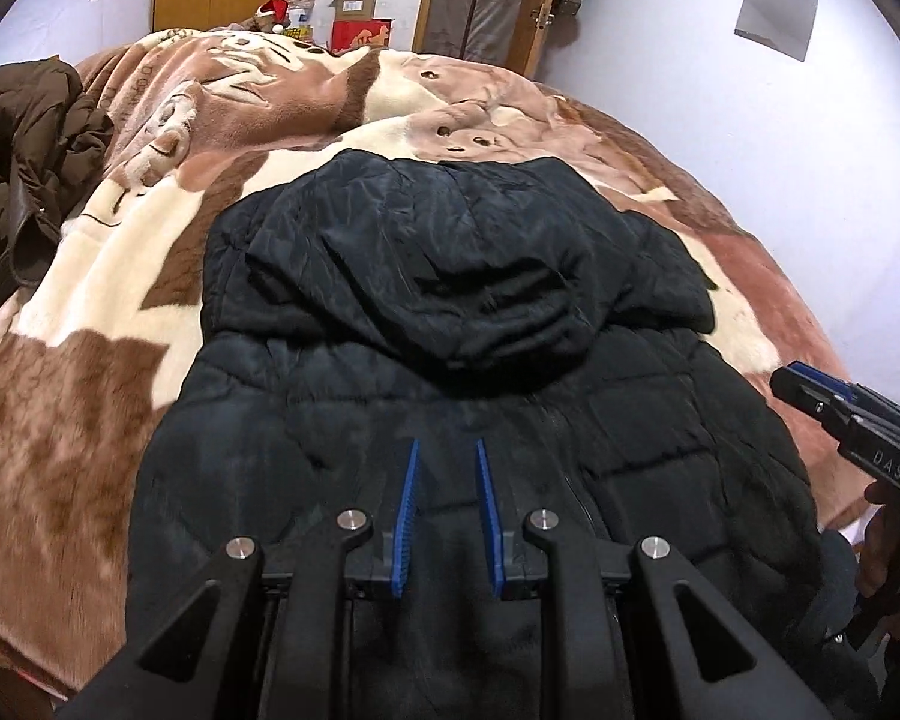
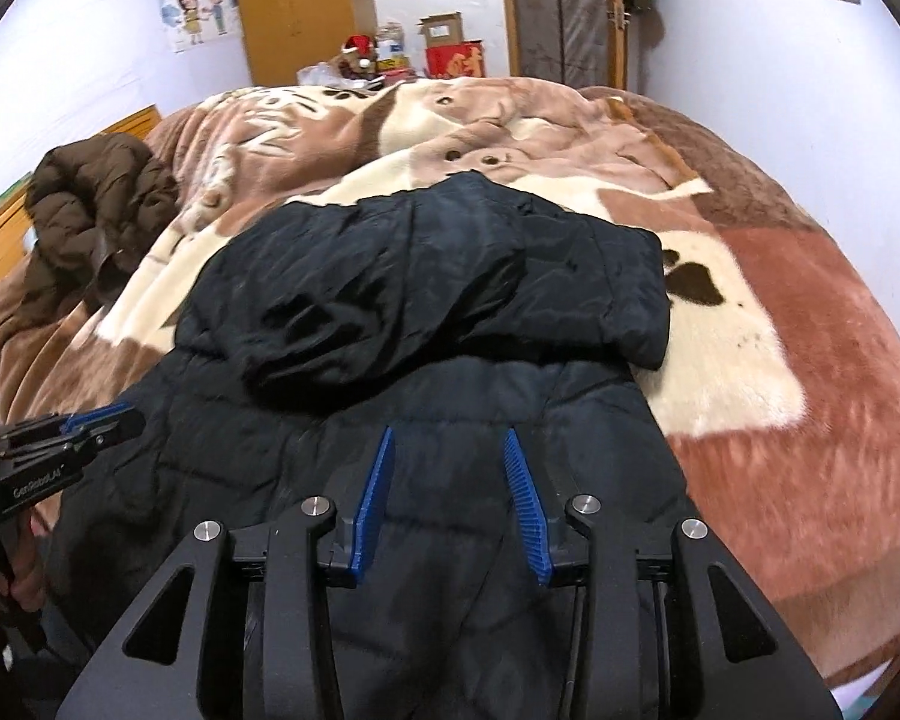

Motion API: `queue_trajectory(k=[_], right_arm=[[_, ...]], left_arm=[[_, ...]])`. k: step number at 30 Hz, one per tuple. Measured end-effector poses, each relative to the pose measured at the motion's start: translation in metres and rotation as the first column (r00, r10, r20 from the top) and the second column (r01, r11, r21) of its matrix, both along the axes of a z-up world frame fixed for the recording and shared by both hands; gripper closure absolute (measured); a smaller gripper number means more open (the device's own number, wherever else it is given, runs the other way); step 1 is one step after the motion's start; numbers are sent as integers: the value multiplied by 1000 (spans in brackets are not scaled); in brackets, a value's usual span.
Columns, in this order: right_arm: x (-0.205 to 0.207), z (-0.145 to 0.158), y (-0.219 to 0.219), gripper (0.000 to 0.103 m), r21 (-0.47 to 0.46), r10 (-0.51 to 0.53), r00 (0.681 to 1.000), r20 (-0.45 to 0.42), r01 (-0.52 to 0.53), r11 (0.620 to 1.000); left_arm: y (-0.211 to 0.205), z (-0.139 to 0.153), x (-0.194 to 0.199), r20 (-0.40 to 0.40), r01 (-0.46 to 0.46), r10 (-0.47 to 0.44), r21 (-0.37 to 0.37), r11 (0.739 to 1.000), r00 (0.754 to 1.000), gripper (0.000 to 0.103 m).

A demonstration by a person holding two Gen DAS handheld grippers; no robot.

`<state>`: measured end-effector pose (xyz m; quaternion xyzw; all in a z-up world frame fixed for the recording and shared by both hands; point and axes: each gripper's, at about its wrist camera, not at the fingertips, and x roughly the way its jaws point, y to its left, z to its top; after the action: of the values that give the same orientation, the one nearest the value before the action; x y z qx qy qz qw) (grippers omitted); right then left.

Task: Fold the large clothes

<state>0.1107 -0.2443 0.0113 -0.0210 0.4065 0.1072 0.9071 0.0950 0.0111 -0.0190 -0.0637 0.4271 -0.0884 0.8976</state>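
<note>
Black quilted puffer jacket with hood (image 1: 450, 312) is lying mid-frame on a brown-and-cream plush blanket (image 1: 90, 312), partly folded; left gripper (image 1: 447, 450) and right gripper (image 2: 450, 438) are hovering spread and empty, likely needing fresh grasps on its lower edge.

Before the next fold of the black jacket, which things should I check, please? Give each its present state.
1. Black jacket lies spread on the blanket: ok.
2. Hood turned down onto the jacket's body: ok.
3. Left gripper open, nothing between its pads: ok.
4. Right gripper open, nothing between its pads: ok.
5. Brown coat apart from the black jacket: ok.
6. Sleeves tucked in: cannot tell.
</note>
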Motion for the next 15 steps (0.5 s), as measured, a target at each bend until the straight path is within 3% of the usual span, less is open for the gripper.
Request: queue_trajectory(k=[11, 15], right_arm=[[-53, -14, -18, 62, -14, -11, 1000, -28, 11, 1000], [-63, -24, -35, 50, -3, -40, 998, -58, 39, 999]], left_arm=[[-1, 0, -47, -7, -7, 7, 12, 1000, 1000, 83], [7, -5, -55, -20, -28, 28, 21, 999, 999, 83]])
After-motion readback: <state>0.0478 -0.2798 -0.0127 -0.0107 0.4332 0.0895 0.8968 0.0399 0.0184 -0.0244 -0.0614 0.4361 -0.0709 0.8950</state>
